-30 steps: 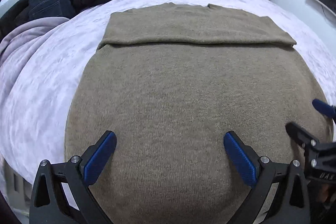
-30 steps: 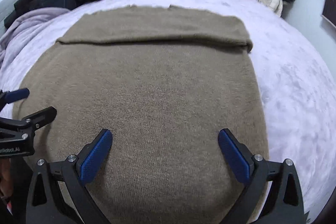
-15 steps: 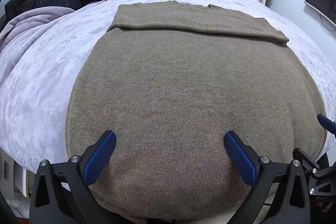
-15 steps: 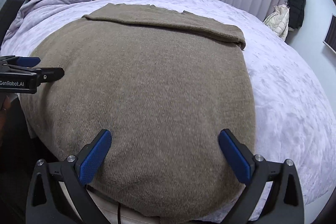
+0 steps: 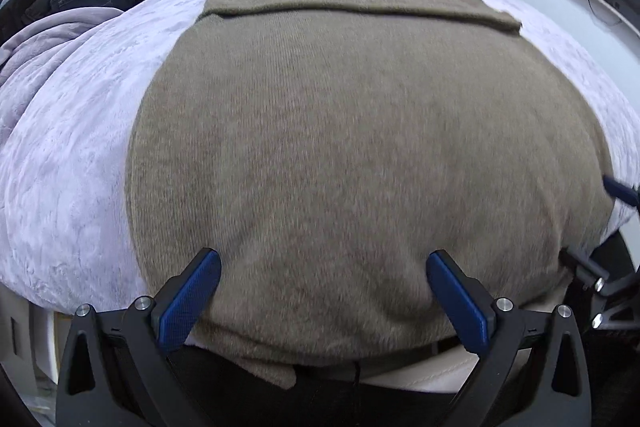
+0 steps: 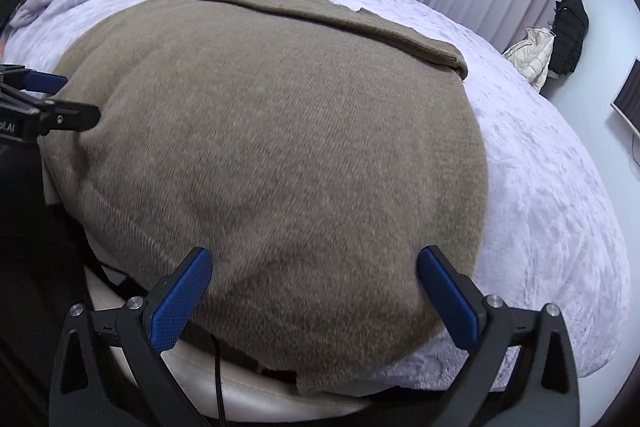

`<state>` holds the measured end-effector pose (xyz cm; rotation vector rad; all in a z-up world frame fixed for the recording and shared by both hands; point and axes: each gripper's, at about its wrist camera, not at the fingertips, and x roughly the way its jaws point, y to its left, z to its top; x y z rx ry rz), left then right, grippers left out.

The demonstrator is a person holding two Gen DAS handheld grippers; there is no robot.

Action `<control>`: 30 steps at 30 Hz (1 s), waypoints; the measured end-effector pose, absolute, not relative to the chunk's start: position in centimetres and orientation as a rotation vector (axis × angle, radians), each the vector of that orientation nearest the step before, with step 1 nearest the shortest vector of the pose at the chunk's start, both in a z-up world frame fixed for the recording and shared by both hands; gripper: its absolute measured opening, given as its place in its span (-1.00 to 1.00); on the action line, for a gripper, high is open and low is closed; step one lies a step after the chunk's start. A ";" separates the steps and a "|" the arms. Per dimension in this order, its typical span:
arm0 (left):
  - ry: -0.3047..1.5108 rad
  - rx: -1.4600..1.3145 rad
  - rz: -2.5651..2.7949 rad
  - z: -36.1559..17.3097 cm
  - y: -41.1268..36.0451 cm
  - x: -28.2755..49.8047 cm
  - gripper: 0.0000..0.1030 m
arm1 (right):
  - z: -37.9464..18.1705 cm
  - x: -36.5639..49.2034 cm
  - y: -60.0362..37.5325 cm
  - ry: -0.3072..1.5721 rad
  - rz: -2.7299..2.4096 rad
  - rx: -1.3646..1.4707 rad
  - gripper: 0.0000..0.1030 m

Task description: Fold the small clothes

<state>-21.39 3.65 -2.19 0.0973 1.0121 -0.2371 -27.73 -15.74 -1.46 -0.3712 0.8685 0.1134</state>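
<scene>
Left gripper (image 5: 323, 297) and right gripper (image 6: 314, 293), both wide apart, side by side, empty.

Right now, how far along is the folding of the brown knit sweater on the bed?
Done: the brown knit sweater lies spread on the lavender bedspread, with a band folded over at its far end. In hand: nothing; the left gripper and right gripper are open at the near hem, which overhangs the bed edge. Left: the remaining folds.
</scene>
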 end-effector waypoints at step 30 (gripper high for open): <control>1.263 -0.283 -0.338 -6.7 10.5 -19.1 1.00 | -2.8 -29.1 -25.8 1.099 0.402 0.144 0.51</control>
